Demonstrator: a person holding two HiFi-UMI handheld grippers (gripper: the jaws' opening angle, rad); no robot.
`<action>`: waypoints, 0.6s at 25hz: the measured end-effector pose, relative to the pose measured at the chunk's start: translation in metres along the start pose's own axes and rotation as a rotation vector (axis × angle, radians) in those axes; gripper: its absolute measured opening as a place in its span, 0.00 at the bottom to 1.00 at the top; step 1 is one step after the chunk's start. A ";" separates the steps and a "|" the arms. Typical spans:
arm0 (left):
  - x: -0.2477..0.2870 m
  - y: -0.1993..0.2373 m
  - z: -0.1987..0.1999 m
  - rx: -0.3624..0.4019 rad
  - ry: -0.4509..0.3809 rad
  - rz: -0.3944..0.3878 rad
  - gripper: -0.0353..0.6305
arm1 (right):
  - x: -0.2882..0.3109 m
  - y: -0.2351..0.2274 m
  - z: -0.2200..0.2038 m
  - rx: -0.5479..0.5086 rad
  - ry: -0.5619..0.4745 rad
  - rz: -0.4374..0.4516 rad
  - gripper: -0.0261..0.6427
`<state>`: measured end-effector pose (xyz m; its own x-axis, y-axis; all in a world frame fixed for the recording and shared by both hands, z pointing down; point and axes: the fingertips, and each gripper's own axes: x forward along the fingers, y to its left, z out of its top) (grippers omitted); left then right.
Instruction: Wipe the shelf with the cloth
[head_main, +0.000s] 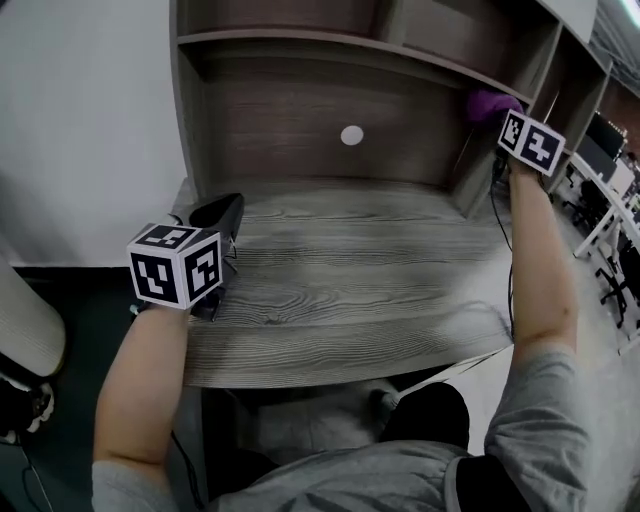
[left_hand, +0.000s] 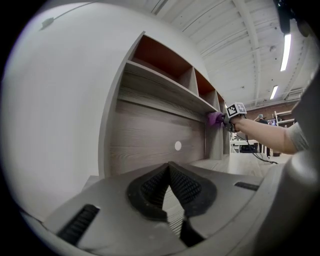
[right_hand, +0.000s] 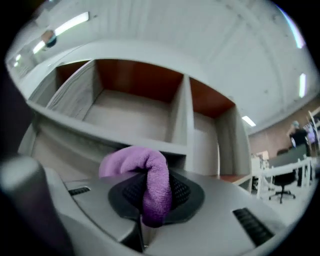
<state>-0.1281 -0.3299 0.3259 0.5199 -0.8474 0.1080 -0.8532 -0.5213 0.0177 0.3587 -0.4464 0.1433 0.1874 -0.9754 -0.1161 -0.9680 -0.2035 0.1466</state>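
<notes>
Right gripper (right_hand: 150, 197) clamped on purple cloth (right_hand: 152, 172), at the right end of the shelf (head_main: 330, 45).
We judged the pinched fold narrow; dragging it hard along the shelf could tug it free. Right arm reached forward and up, nearly straight; left gripper (left_hand: 169, 170), jaws together on nothing, sat low at the left edge of the desk (head_main: 350, 280).
</notes>
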 end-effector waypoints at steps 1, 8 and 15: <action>0.000 -0.001 0.000 0.000 -0.001 -0.002 0.09 | 0.003 -0.007 0.004 0.085 -0.004 -0.036 0.13; 0.001 -0.002 -0.001 0.014 -0.001 0.000 0.09 | 0.043 -0.002 -0.027 0.571 0.004 -0.115 0.13; 0.003 0.000 -0.003 0.042 0.009 0.000 0.09 | 0.067 -0.005 -0.013 0.746 -0.123 -0.144 0.13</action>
<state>-0.1268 -0.3328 0.3288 0.5194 -0.8465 0.1171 -0.8506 -0.5253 -0.0244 0.3781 -0.5118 0.1474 0.3428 -0.9182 -0.1986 -0.7994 -0.1741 -0.5750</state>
